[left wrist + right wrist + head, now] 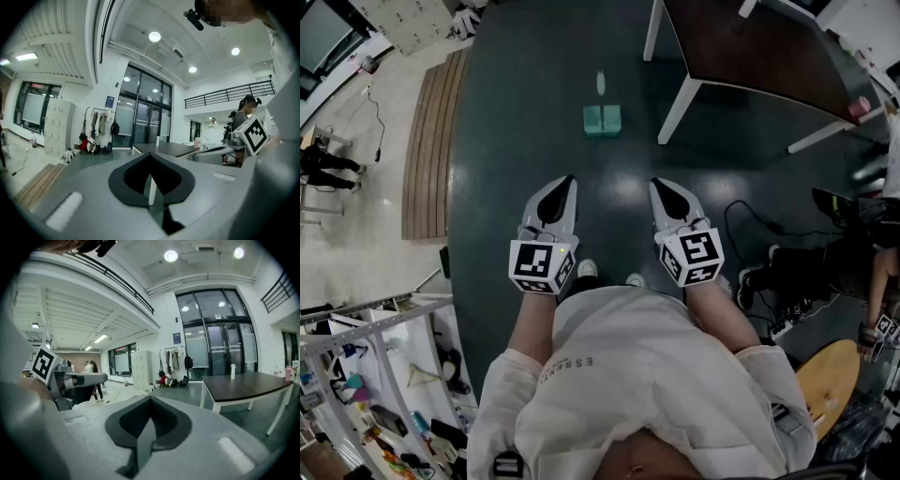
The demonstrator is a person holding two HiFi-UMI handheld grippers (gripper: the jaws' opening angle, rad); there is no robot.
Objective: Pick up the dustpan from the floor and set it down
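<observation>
**Dustpan waits on the floor, both grippers empty**

The dustpan (602,119) is a small teal pan with a pale, slim handle (600,82) standing up from its far side. It sits on the dark floor (516,131) ahead of the person, well apart from both grippers and left of the white-legged table (750,47).

It looks like light, stiff plastic, so it should lift easily without flexing. The handle is probably the place to grip. A grip low on it, near the pan, would likely keep the pan from swinging or tipping.

The left gripper (567,180) and right gripper (656,183) are held side by side at waist height. Each has its jaws pressed together with nothing between them. Both gripper views look out across the room and do not show the dustpan.
</observation>
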